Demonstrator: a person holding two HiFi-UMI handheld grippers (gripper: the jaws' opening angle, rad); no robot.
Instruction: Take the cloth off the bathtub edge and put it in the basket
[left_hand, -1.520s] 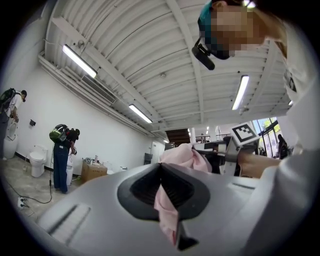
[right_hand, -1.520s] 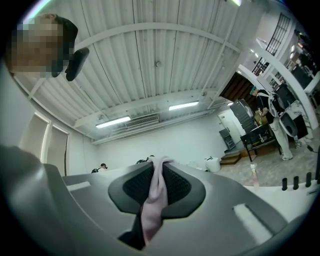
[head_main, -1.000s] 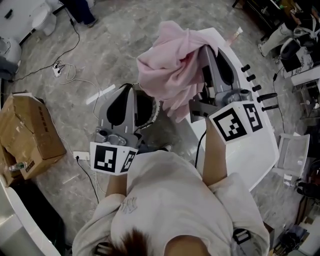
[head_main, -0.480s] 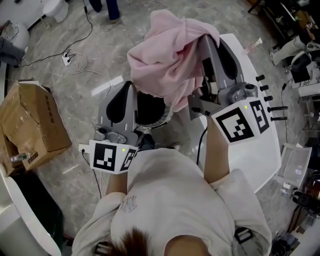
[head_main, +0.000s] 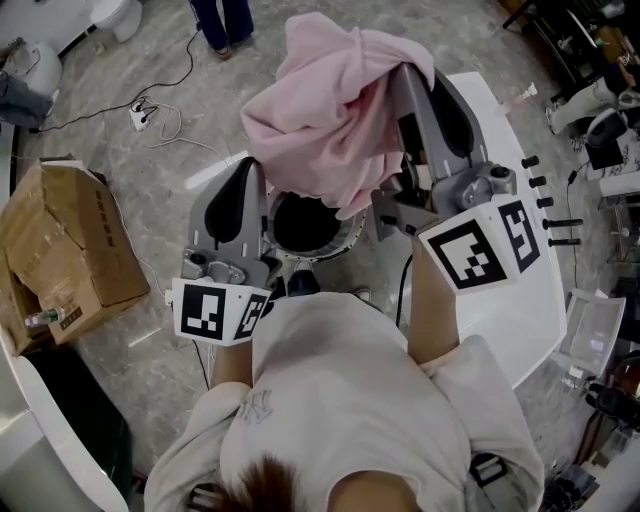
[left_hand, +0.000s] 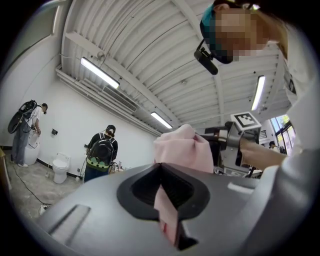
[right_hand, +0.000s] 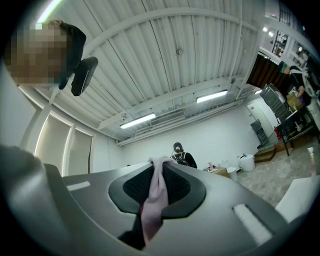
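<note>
A pink cloth (head_main: 320, 110) hangs bunched in the air above the round dark basket (head_main: 342, 236), which stands on the floor between my two grippers. My right gripper (head_main: 410, 75) points up and is shut on the cloth's top, and a pink fold (right_hand: 152, 200) shows pinched between its pads. My left gripper (head_main: 250, 170) stands at the basket's left side. It is shut on a lower strip of the cloth (left_hand: 167, 210). In the left gripper view the cloth's bulk (left_hand: 185, 147) rises beyond the jaws, beside the right gripper (left_hand: 235, 145). The white bathtub edge (head_main: 520, 300) lies to the right.
A cardboard box (head_main: 70, 250) sits on the marble floor at the left. A power strip with cables (head_main: 145, 105) lies at the upper left, near a person's legs (head_main: 225, 20). Black knobs (head_main: 545, 190) line the tub's far rim.
The cloth and the right gripper have shifted slightly left, over the basket. More of the basket's opening now shows below the cloth. Both grips are unchanged.
</note>
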